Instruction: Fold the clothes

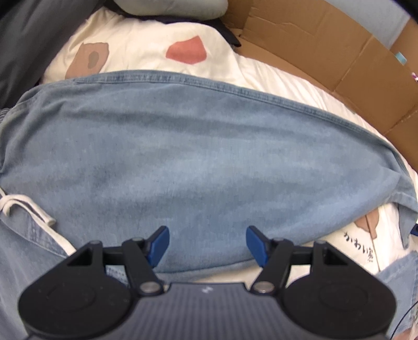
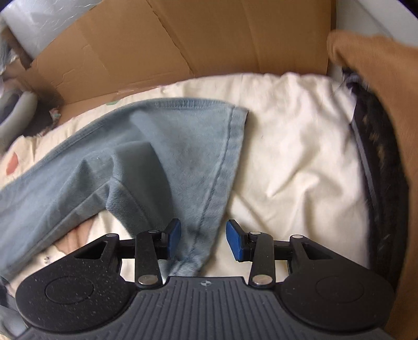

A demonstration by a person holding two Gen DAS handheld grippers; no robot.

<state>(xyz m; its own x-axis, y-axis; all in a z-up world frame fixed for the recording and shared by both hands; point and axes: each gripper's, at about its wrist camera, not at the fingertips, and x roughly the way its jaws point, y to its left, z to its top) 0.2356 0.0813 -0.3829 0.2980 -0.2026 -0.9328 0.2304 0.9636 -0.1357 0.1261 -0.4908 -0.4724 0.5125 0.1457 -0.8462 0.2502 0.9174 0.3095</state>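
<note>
Light blue denim trousers point(image 1: 183, 162) lie spread across a cream bedsheet point(image 1: 146, 49) with brown and pink patches. My left gripper point(image 1: 207, 245) hovers over the near edge of the denim, fingers wide apart and open, with nothing pinched. A white drawstring point(image 1: 31, 209) lies at the left on the waist part. In the right wrist view a trouser leg with its hem point(image 2: 235, 130) stretches toward the cardboard. My right gripper point(image 2: 203, 239) is open, and a narrow fold of the denim point(image 2: 198, 209) runs down between its blue pads point(image 2: 173, 235) without being clamped.
A flattened cardboard box point(image 1: 326, 44) stands along the far right of the bed, also seen as cardboard point(image 2: 169, 39) behind the leg. A grey pillow point(image 1: 169, 7) lies at the back. A brown cushion point(image 2: 378, 78) and a dark furry item point(image 2: 378, 157) border the sheet on the right.
</note>
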